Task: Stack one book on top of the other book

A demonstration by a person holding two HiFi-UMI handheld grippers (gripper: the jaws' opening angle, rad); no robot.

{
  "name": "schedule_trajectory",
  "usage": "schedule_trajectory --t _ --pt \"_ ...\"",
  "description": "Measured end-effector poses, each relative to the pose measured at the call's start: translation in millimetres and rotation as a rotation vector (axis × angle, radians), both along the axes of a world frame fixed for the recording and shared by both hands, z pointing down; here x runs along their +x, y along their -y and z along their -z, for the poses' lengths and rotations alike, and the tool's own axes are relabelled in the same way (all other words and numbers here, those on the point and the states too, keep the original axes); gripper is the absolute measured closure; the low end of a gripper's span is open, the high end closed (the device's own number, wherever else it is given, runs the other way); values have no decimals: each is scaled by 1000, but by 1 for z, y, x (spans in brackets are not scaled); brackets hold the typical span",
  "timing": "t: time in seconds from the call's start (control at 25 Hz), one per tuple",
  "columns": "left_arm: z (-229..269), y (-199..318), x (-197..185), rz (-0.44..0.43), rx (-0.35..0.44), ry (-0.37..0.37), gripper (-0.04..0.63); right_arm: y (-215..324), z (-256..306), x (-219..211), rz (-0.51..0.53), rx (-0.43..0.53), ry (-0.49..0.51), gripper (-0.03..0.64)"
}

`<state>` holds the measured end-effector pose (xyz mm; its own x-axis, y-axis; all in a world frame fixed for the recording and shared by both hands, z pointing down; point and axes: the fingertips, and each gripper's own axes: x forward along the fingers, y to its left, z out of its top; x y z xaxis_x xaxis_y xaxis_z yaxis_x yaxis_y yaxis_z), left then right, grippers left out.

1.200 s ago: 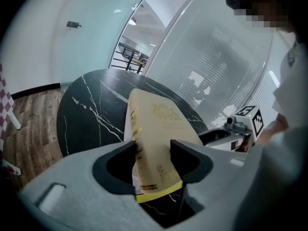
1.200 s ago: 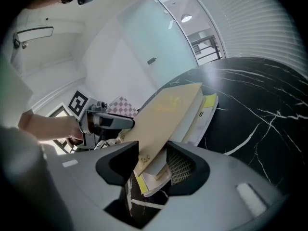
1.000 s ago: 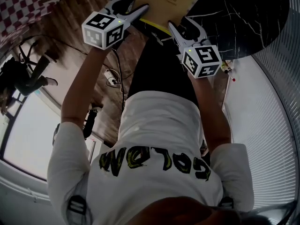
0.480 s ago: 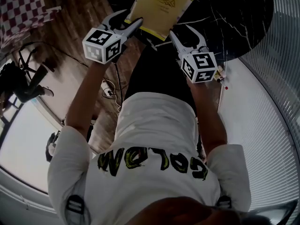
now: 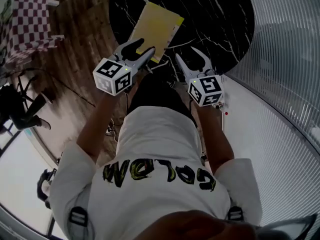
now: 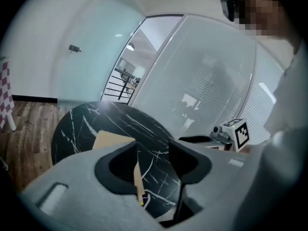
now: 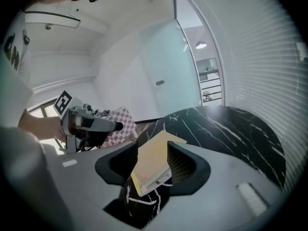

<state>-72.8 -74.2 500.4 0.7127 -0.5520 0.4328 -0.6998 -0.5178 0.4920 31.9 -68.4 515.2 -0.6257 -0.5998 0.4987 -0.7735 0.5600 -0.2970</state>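
A yellow book [image 5: 156, 28] lies flat on the round black marble table [image 5: 215, 14], with a brighter yellow edge of a second book showing under it. My left gripper [image 5: 141, 49] hovers over the book's near corner, off it; its jaws are closing with nothing between them. My right gripper [image 5: 189, 57] stands open and empty to the right of the book, above the table's near rim. In the left gripper view the book [image 6: 111, 140] lies beyond the gripper [image 6: 153, 153]. In the right gripper view the book [image 7: 161, 146] shows through the gap of the gripper [image 7: 151, 163], far below it.
A red-and-white checked seat [image 5: 30, 21] stands on the wooden floor at the left. A curved glass wall with blinds [image 5: 285, 64] runs along the right. Dark stands and cables [image 5: 20, 104] lie on the floor at the left.
Both grippers have lifted up and drawn back from the book. The book stays on the table, now smaller in view, and more of the round table shows.
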Motion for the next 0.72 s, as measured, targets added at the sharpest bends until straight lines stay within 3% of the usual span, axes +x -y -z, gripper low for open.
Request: schedule_trajectory --t 0.4,0.72 --pt "131 -27 68 -67 222 -98 440 -22 134 32 -12 219 53 446" --pt "190 -65 111 -183 342 -109 480 -50 201 44 -30 327 87 474"
